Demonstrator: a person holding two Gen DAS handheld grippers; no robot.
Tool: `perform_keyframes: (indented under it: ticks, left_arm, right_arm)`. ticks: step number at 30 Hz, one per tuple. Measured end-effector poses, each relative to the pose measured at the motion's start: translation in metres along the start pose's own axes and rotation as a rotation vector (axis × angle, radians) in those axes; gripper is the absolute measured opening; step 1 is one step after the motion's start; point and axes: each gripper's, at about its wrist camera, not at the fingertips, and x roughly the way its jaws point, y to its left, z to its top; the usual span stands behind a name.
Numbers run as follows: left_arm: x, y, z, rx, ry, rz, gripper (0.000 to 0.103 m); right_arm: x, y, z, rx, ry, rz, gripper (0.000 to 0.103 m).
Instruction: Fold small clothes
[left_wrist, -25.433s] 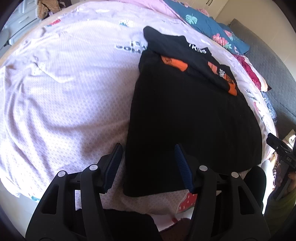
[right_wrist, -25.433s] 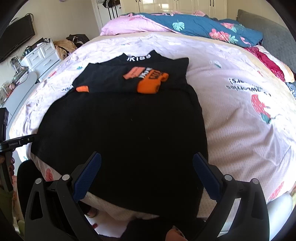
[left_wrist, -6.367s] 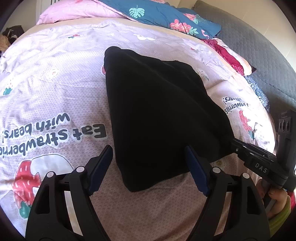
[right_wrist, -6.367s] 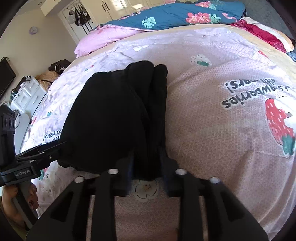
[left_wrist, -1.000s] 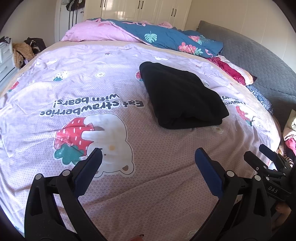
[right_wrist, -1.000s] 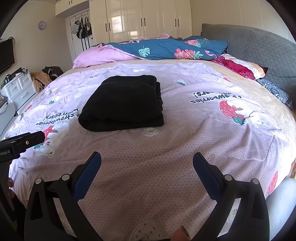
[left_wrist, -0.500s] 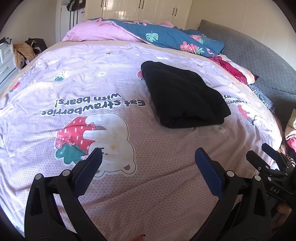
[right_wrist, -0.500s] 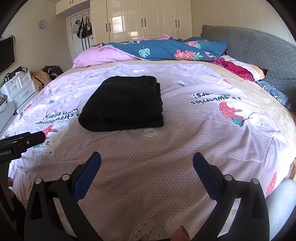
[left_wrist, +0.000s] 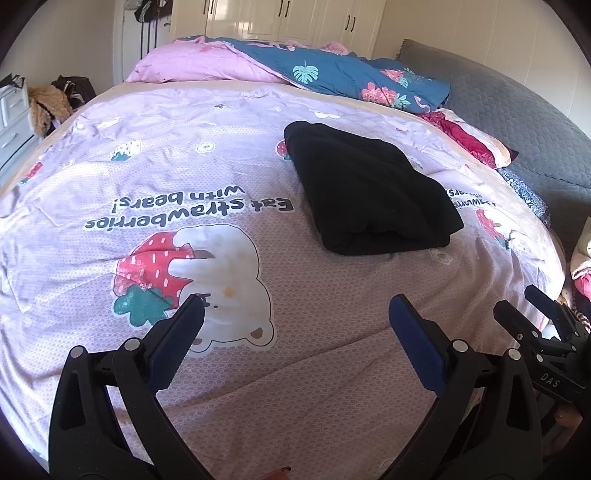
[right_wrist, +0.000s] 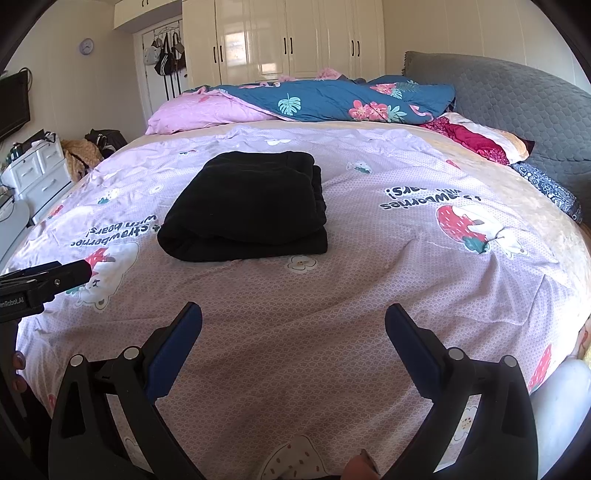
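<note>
A black garment (left_wrist: 369, 192) lies folded into a thick rectangular bundle on the pink printed bedspread (left_wrist: 184, 177); it also shows in the right wrist view (right_wrist: 247, 206). My left gripper (left_wrist: 295, 306) is open and empty, held back over the near part of the bed, well short of the bundle. My right gripper (right_wrist: 293, 314) is open and empty too, likewise held back near the bed's front edge. The right gripper also shows at the right edge of the left wrist view (left_wrist: 532, 314), and the left gripper at the left edge of the right wrist view (right_wrist: 44, 277).
A pink pillow (right_wrist: 207, 114), a blue floral quilt (right_wrist: 332, 99) and a red cushion (right_wrist: 476, 138) lie at the bed's far end. A grey headboard (right_wrist: 517, 110) runs along the right. White drawers (right_wrist: 37, 170) stand at left, wardrobes (right_wrist: 288, 40) behind.
The black garment went from spread flat, to half folded in my right gripper, to a released bundle. Over the last second both grippers have hardly moved, staying open.
</note>
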Motion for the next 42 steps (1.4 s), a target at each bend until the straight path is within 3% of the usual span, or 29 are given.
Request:
perform_keyframes:
  ticks: [32, 38, 42]
  left_arm:
    - [0.004, -0.003, -0.005, 0.018, 0.031, 0.024, 0.094]
    - [0.009, 0.025, -0.005, -0.041, 0.066, 0.004, 0.094]
    - [0.011, 0.093, 0.005, -0.127, 0.065, 0.084, 0.094]
  right_arm:
    - [0.0, -0.007, -0.001, 0.011, 0.0, -0.027, 0.099]
    - [-0.018, -0.063, -0.008, 0.161, -0.026, -0.177, 0.099]
    - [-0.032, -0.172, -0.032, 0.371, 0.003, -0.424, 0.099]
